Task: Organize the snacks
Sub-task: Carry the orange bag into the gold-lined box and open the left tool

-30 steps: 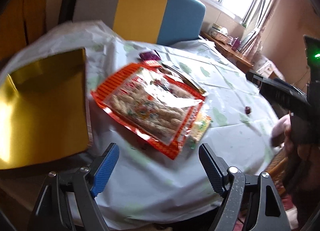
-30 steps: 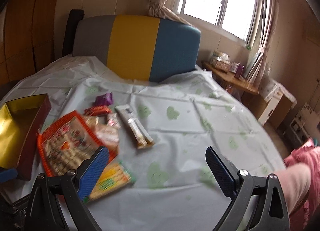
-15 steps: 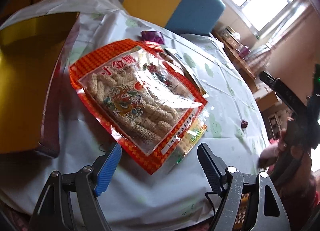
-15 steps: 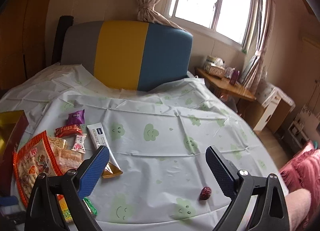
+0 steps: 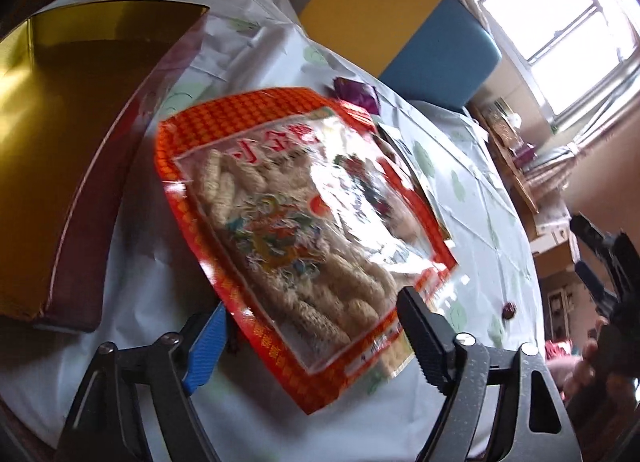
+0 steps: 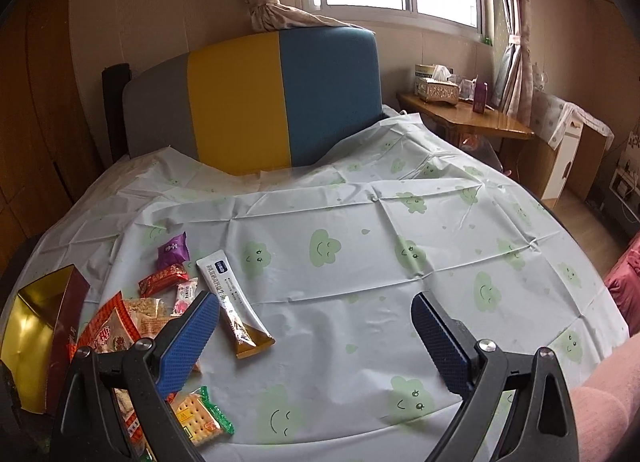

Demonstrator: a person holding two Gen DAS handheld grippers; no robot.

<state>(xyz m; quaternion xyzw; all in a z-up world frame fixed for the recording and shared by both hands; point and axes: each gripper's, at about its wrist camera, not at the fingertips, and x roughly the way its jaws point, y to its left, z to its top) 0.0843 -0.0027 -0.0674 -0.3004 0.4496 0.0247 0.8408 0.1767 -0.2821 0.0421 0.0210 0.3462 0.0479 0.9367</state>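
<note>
A large orange bag of puffed snacks (image 5: 304,229) lies on the white cloth with green clouds. My left gripper (image 5: 316,336) is open, its fingers on either side of the bag's near end. A gold-lined box (image 5: 68,149) stands open just left of the bag. In the right wrist view the same bag (image 6: 108,334) and box (image 6: 36,338) are at the far left, with a purple packet (image 6: 173,250), a red packet (image 6: 164,278), a white tube (image 6: 232,302) and a cracker pack (image 6: 200,418). My right gripper (image 6: 316,346) is open and empty above bare cloth.
A small dark red date (image 5: 509,309) lies on the cloth at the right. A grey, yellow and blue headboard (image 6: 256,101) stands behind the table. A wooden side table (image 6: 464,117) with a tissue box is at the back right.
My left gripper has moved down and forward, so its open fingers now flank the near end of the orange bag. My right gripper has drawn back and swung right, away from the snacks.
</note>
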